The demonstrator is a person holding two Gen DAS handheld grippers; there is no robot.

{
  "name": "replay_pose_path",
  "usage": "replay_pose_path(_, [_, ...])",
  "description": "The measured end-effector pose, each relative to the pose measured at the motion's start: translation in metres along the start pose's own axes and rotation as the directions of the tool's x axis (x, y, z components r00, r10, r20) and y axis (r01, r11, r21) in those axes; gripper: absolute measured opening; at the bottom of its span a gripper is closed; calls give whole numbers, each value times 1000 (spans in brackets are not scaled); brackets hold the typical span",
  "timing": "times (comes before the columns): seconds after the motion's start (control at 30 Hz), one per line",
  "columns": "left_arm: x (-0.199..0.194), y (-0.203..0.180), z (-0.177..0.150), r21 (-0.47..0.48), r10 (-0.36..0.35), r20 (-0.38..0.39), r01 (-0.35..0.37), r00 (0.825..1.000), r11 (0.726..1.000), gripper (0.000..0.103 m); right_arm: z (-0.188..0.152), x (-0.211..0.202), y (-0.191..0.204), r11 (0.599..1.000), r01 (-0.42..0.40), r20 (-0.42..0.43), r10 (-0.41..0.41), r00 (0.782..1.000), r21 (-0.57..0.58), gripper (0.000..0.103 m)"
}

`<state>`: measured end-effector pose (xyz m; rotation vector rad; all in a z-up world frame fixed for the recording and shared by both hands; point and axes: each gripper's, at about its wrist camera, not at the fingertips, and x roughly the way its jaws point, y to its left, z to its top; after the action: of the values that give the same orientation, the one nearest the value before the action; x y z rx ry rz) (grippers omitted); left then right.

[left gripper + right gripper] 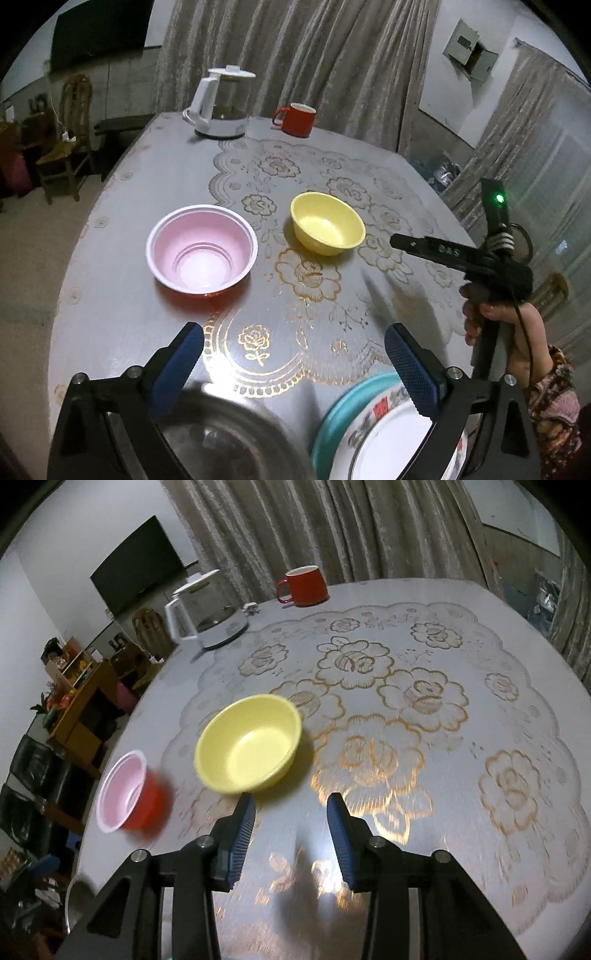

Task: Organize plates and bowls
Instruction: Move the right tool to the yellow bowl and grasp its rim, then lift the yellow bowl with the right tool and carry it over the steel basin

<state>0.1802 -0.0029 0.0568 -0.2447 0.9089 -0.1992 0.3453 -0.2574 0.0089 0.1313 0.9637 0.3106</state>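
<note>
Heavy beige curtains (332, 55) hang behind a round table (110, 229) covered in a gold rose-patterned cloth. Near its middle sits a yellow bowl (327, 223), with a red disposable bowl (201, 249), pink-white inside, well apart to its left. At the near edge a steel bowl (221, 435) lies below the left claw (293, 363), and beside it a patterned white plate (388, 432) rests on a teal plate (332, 417). The left claw is spread wide, holding nothing. The right claw (291, 819) hovers just short of the yellow bowl (249, 744), its blue pads (242, 834) parted and empty. At the far side stand a white electric kettle (221, 105) and a red mug (297, 118).
</note>
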Motion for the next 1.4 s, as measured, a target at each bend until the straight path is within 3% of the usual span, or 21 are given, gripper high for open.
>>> replay_pose_path(0.2, [25, -4, 12, -16, -22, -38, 22, 999, 1000, 99, 19, 33, -12, 999, -23, -37, 25, 999, 44, 40])
replay_pose_path(0.5, [63, -11, 32, 12, 32, -55, -31, 998, 999, 99, 34, 84, -11, 992, -73, -93, 83, 992, 108, 40])
replay_pose_path(0.57, [70, -11, 36, 3, 28, -58, -28, 998, 1000, 99, 33, 93, -11, 991, -81, -103, 92, 990, 109, 27])
replay_pose_path(0.67, [80, -14, 44, -7, 21, -55, -22, 998, 1000, 99, 30, 100, -12, 986, -120, -103, 132, 986, 112, 18])
replay_pose_path(0.87, [104, -22, 63, -6, 30, -48, -31, 998, 1000, 97, 19, 94, -14, 990, -122, -115, 130, 985, 72, 13])
replay_pose_path(1.07, [139, -27, 73, -7, 39, -100, -40, 994, 999, 83, 8, 84, -21, 989, -130, -117, 137, 984, 71, 13])
replay_pose_path(1.23, [156, -28, 71, -24, 32, -132, -36, 991, 999, 79, 3, 78, -20, 992, -119, -121, 124, 985, 43, 13])
replay_pose_path(1.33, [162, -31, 70, -1, 39, -139, -40, 990, 999, 66, 1, 76, -21, 991, -123, -116, 128, 985, 45, 13])
replay_pose_path(1.4, [168, -31, 69, 22, 55, -151, -53, 987, 998, 50, 0, 75, -22, 990, -127, -111, 133, 985, 52, 13])
